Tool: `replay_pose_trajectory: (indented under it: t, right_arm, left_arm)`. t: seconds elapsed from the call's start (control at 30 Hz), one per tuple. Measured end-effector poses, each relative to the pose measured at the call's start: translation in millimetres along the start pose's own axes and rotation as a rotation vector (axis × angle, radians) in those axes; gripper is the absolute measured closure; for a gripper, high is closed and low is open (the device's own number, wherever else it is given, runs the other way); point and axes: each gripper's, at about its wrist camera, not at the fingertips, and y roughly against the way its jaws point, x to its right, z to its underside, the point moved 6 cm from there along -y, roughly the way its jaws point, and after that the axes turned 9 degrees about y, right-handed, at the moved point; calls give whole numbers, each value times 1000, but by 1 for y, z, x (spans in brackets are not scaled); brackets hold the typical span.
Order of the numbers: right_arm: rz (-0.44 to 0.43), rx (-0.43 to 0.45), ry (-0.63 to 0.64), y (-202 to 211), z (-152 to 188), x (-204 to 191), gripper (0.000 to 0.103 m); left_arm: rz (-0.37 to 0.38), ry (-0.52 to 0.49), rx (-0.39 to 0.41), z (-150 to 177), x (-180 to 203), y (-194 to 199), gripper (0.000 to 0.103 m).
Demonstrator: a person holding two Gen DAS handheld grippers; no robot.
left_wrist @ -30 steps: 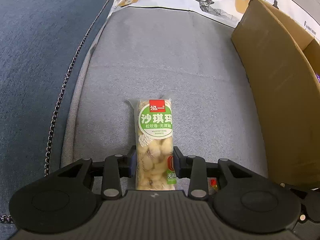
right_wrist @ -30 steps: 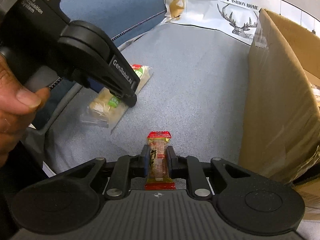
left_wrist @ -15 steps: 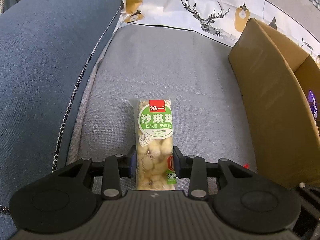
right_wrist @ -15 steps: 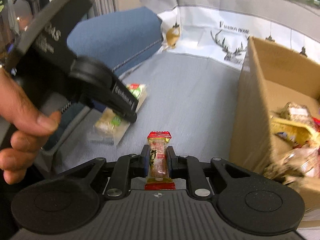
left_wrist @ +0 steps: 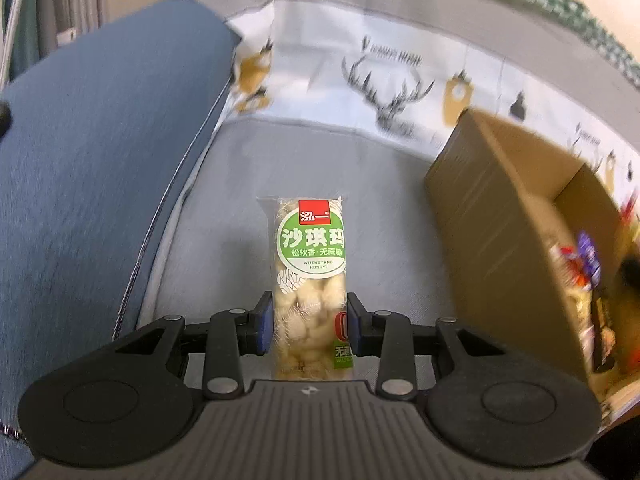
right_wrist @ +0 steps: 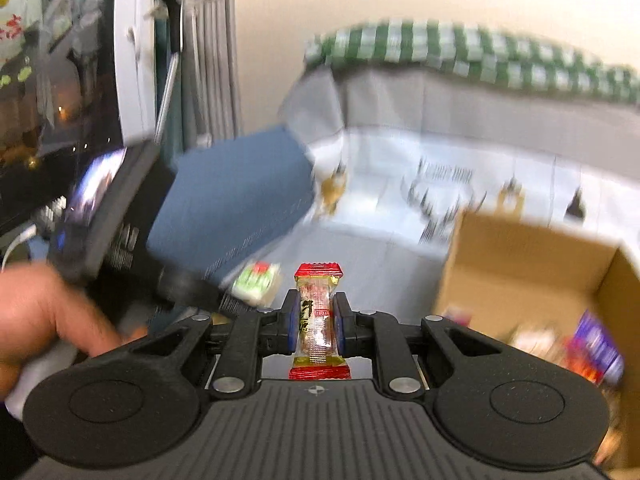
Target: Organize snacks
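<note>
My left gripper [left_wrist: 311,320] is shut on a green-labelled snack pack [left_wrist: 310,280] of pale puffed pieces and holds it lifted above the grey sofa seat [left_wrist: 320,168]. My right gripper [right_wrist: 316,324] is shut on a small red-and-gold candy bar [right_wrist: 318,320], also lifted. An open cardboard box [left_wrist: 496,232] with several snacks inside stands to the right; it also shows in the right wrist view [right_wrist: 520,264]. The left gripper with its snack pack [right_wrist: 256,282] appears blurred at the left of the right wrist view.
A blue cushion [left_wrist: 92,168] lies on the left. A white deer-print cloth [left_wrist: 384,76] covers the sofa back. A green checked cloth [right_wrist: 480,60] lies on top of the sofa back. A curtain and a window [right_wrist: 72,60] stand at far left.
Both grippers have risen from the sofa seat with their snacks. The views tilted up, so the box's inside and the sofa back now show.
</note>
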Motion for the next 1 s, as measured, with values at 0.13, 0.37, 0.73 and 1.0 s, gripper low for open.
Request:
replay_pose_trajectory:
  t: [0.13, 0.37, 0.73, 1.0]
  right_arm:
    - [67, 84, -16, 18, -34, 47, 85]
    - [204, 108, -123, 20, -18, 116, 85]
    - [285, 48, -122, 22, 15, 144, 85]
    - [361, 21, -198, 20, 28, 176, 85]
  left_arm:
    - [45, 7, 69, -9, 15, 12, 64]
    - [101, -30, 188, -20, 48, 30, 64]
    - [267, -116, 340, -24, 128, 49, 64]
    - [359, -233, 387, -16, 195, 45, 64]
